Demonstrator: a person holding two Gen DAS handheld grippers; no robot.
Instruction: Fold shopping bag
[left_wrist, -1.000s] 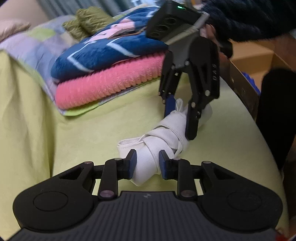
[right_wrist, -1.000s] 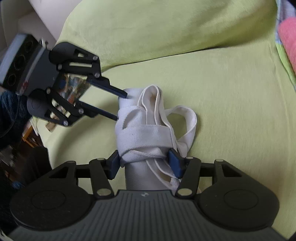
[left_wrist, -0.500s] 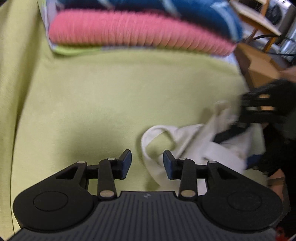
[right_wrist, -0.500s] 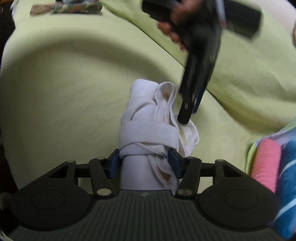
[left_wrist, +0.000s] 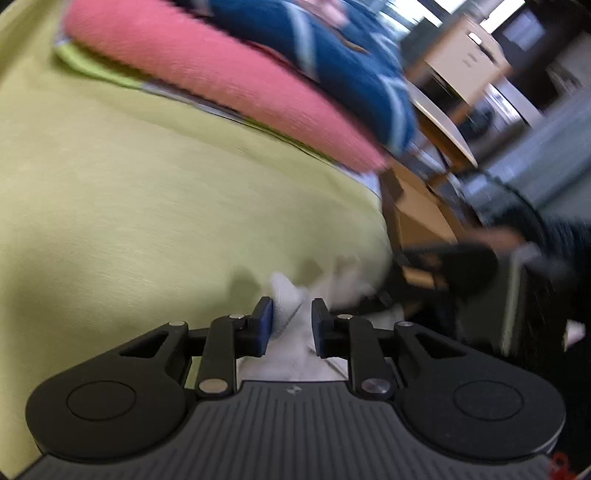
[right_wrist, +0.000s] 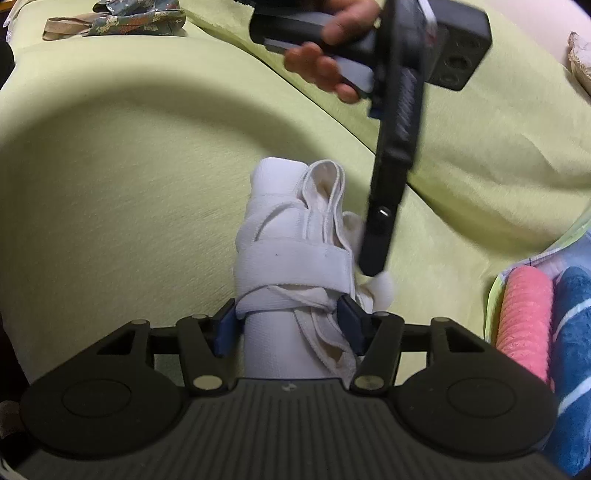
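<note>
The shopping bag (right_wrist: 291, 258) is white cloth, rolled into a tight bundle with its flat handle straps wound across its middle and a loose loop sticking out at the far end. It lies lengthwise on the yellow-green bed cover (right_wrist: 129, 177), left of the pink folded blanket (right_wrist: 524, 317).

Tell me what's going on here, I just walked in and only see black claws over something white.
A person is folding a white shopping bag on a yellow-green cover. The right claw is shut on the rolled, strap-wrapped bundle. The left claw reaches its side, with loose white fabric between its fingers. Folded blankets lie nearby.
</note>
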